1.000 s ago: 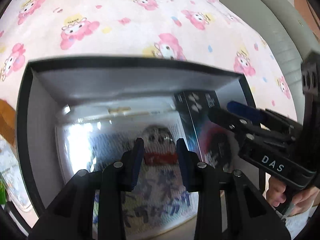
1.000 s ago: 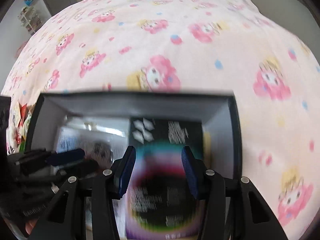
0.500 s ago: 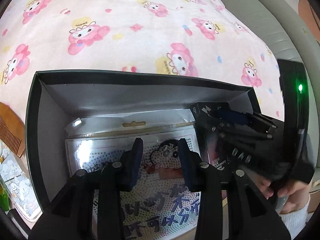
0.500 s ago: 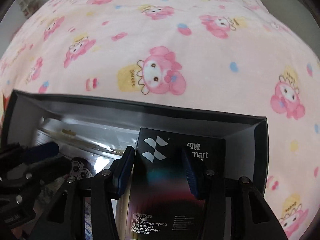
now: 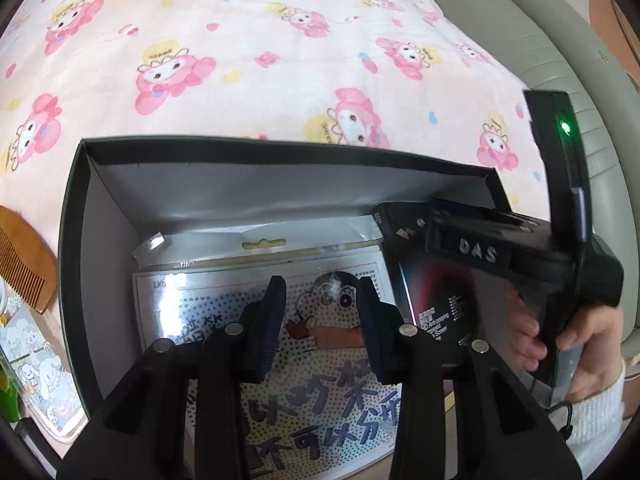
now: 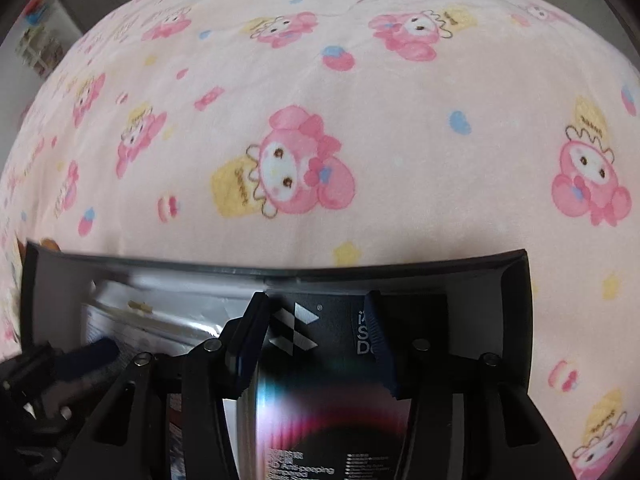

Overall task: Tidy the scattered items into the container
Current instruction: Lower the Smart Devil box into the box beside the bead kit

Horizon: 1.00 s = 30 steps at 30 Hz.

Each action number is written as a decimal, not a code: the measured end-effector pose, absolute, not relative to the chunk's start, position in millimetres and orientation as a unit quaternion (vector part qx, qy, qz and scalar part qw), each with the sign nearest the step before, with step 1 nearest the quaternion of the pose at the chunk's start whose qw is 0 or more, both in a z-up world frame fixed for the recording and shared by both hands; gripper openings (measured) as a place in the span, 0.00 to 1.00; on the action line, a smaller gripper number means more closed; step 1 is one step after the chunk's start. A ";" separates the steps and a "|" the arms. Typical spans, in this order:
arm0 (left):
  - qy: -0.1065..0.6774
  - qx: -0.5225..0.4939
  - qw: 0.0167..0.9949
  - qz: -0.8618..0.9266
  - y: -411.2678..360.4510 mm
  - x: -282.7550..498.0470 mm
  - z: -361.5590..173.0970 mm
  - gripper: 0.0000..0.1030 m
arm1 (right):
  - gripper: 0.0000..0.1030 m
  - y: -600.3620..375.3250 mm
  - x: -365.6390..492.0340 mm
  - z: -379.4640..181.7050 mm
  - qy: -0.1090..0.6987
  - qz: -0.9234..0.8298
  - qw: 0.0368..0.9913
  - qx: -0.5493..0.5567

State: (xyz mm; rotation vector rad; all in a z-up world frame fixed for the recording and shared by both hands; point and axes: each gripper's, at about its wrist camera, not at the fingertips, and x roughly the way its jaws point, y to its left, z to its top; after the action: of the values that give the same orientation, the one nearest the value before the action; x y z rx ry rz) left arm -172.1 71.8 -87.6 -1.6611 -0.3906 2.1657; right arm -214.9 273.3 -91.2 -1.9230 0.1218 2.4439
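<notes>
Two packs lie in the box (image 5: 76,240); right gripper (image 6: 316,340) jaws opening around the black pack (image 6: 320,420), left gripper (image 5: 320,320) released. Next: fetch the comb (image 5: 24,260).

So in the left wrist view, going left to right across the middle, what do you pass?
wooden comb → black box left wall → cartoon sheet in plastic sleeve → black screen protector pack → right gripper, the hand holding it.

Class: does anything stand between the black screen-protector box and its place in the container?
Nothing visible does. The black screen-protector box already sits inside the container, beside the cartoon packet; the right claw has its jaws opening over it.
</notes>
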 end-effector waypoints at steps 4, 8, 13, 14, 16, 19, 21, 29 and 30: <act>-0.145 -0.594 0.190 0.769 72.7 -173.9 -88.0 0.36 | 0.44 271.7 -184.8 -85.9 0.044 0.773 0.008 -0.633; -0.168 -0.616 0.206 0.742 89.6 -185.0 -91.5 0.36 | 0.43 281.3 -137.6 -60.8 0.110 0.785 -0.009 -0.610; -0.150 -0.613 0.213 0.746 133.4 -207.2 -90.4 0.35 | 0.43 303.1 -111.7 6.1 0.088 0.858 0.050 -0.504; -0.151 -0.617 0.213 0.743 140.9 -213.2 -94.2 0.36 | 0.43 307.7 -111.8 13.1 0.088 0.865 0.056 -0.491; -0.142 -0.618 0.205 0.746 150.5 -221.0 -99.4 0.35 | 0.43 321.3 -114.8 18.5 0.102 0.870 0.069 -0.478; -0.137 -0.615 0.194 0.752 157.6 -231.0 -104.9 0.35 | 0.43 341.1 -125.7 10.1 0.133 0.860 0.065 -0.489; -0.153 -0.622 0.191 0.744 159.1 -236.6 -109.7 0.35 | 0.43 345.3 -131.9 -2.9 0.153 0.850 0.064 -0.500; -0.171 -0.648 0.195 0.716 167.7 -240.4 -125.2 0.32 | 0.43 344.0 -130.0 -2.5 0.175 0.854 0.044 -0.489; -0.172 -0.653 0.197 0.711 167.4 -239.0 -125.1 0.32 | 0.43 344.9 -128.4 -0.5 0.177 0.855 0.045 -0.486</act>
State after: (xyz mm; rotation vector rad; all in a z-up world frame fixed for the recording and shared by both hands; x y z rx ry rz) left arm -239.0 167.4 -125.1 -1.8269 -0.4812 1.9914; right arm -128.4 344.9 -0.5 -1.4854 0.5400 2.6106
